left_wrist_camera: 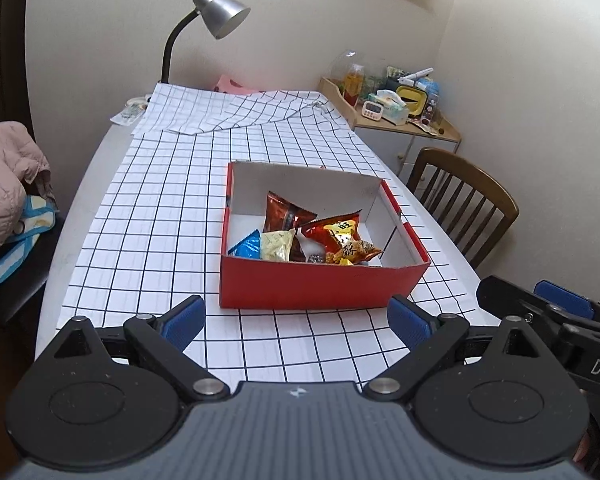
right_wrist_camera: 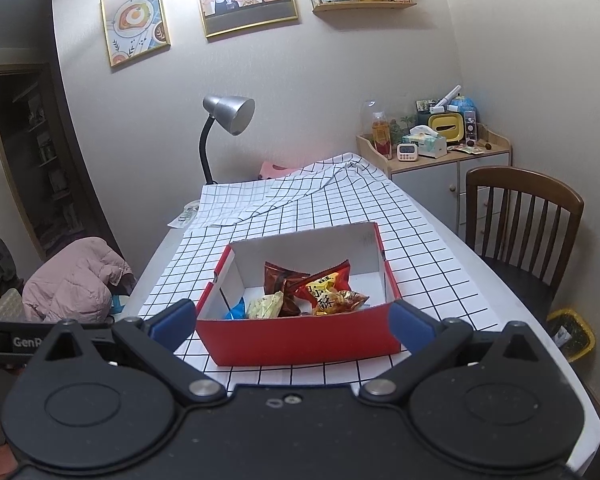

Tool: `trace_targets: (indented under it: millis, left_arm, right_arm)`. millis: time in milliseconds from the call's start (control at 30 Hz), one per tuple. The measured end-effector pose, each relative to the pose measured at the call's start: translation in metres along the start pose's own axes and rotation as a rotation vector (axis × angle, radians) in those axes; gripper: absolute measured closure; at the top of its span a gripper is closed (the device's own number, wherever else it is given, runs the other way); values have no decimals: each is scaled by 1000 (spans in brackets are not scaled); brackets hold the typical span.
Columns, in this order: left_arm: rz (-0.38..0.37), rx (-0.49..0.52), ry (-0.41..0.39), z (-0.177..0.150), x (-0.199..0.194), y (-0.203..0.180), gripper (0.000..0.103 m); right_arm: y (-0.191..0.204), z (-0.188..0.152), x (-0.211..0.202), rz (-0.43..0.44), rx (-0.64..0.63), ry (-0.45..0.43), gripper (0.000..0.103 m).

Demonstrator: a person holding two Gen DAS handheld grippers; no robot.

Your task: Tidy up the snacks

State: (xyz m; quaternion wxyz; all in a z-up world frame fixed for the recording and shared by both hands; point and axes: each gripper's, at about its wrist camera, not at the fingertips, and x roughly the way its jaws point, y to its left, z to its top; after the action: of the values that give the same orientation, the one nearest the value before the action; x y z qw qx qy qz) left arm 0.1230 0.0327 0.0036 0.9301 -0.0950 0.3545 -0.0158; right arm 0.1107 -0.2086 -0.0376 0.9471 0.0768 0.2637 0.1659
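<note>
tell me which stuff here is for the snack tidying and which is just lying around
For the job: red box, snack packets inside it, left gripper and right gripper, both open.

Lying about: desk lamp, pink jacket, wooden chair, tissue box.

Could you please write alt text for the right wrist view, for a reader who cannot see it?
An open red box holding several snack packets sits on a table with a grid-patterned cloth, just ahead of the open, empty right claw. Behind stand a silver desk lamp, a wooden chair and a cluttered cabinet.
</note>
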Motion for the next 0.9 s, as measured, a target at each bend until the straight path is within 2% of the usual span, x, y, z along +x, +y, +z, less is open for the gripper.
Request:
trace_targets:
  millis: [900]
  left_arm:
    - [-7, 26, -40, -2, -11, -5, 5]
  right_arm:
    - [0, -1, -3, -27, 6, -5, 0]
